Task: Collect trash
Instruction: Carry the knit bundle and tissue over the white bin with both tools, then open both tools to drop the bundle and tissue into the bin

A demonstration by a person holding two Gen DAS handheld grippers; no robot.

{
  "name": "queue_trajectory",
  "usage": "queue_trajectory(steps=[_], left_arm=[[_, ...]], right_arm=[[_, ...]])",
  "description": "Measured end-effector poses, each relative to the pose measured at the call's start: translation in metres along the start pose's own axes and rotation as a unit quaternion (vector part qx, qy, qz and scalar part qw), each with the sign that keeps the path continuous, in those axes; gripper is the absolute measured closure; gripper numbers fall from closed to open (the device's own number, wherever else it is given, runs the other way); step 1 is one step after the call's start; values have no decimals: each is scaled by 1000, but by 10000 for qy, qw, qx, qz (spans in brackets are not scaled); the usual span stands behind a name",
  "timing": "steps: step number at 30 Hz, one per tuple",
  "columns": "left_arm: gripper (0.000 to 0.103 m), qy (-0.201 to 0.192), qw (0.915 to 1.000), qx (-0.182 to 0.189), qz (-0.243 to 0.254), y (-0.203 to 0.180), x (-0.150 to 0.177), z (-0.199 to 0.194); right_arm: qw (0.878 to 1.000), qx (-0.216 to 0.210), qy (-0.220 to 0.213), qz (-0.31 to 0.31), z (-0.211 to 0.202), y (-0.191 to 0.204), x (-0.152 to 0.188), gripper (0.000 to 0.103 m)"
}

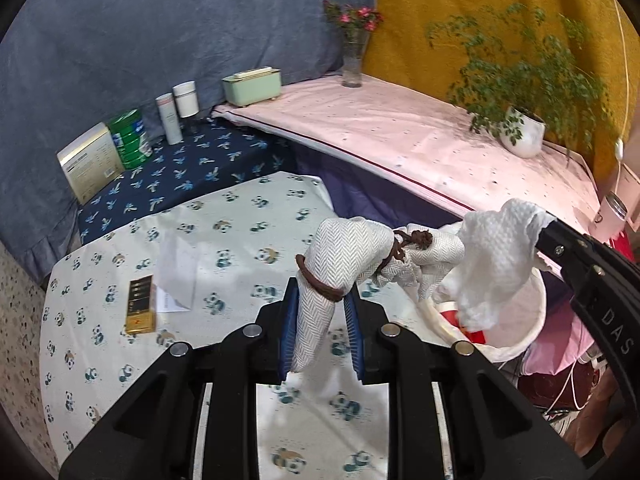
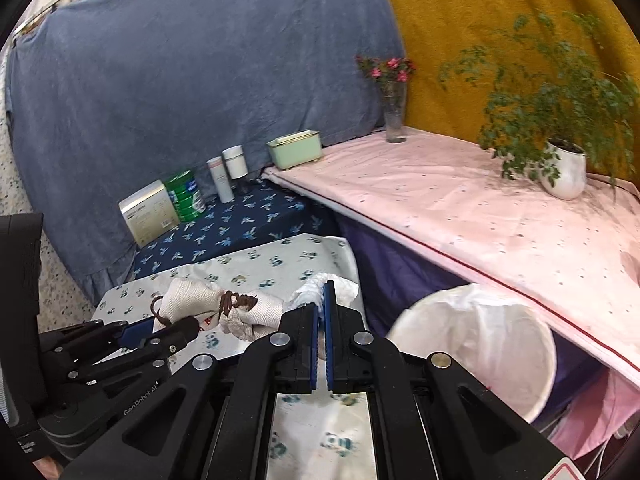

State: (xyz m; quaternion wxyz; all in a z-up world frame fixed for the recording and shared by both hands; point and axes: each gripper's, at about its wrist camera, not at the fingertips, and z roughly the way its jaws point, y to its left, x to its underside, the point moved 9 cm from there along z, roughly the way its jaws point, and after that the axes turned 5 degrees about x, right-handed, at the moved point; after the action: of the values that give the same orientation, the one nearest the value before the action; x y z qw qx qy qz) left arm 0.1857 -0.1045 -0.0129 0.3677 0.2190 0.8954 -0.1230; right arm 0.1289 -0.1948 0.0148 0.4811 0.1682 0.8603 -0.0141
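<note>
Two pieces were in hand: left tool (image 1: 322, 312) clamped the herringbone wrapper (image 1: 344, 256), right tool (image 2: 322, 308) pinched the tissue (image 1: 492, 264) over the bin (image 2: 480, 344); gold box (image 1: 140, 304) remained on the surface (image 1: 224, 224).

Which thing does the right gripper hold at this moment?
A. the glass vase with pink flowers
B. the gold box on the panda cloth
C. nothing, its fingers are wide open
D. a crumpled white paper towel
D. In the left wrist view the right gripper is shut on the white paper towel, which hangs above the white-lined trash bin; the gold box lies untouched on the panda cloth.
</note>
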Motion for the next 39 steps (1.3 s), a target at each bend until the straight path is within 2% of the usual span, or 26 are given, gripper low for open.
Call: queue_trajectory(steps=[13,20,30,35,38,39], left_arm=[[81,284,9985,298,352,-85,10,30],[81,470,9969,390,505,-115,14,53],[81,675,9946,477,633,-141,19,81],[74,675,9945,528,598,-146,19,89],[56,534,9960,474,533,-143,15,88],[51,496,9964,449,529,-142,13,87]], right_arm=[[9974,527,42,480,-18,-105,20,100],[9956,670,140,633,-10,-139,30,100],[9941,758,265,731,6,-162,39,100],[9939,748,375,713,16,-163,42,99],[9942,768,379,657,20,-162,42,90],[9944,761,375,638,21,-160,42,83]])
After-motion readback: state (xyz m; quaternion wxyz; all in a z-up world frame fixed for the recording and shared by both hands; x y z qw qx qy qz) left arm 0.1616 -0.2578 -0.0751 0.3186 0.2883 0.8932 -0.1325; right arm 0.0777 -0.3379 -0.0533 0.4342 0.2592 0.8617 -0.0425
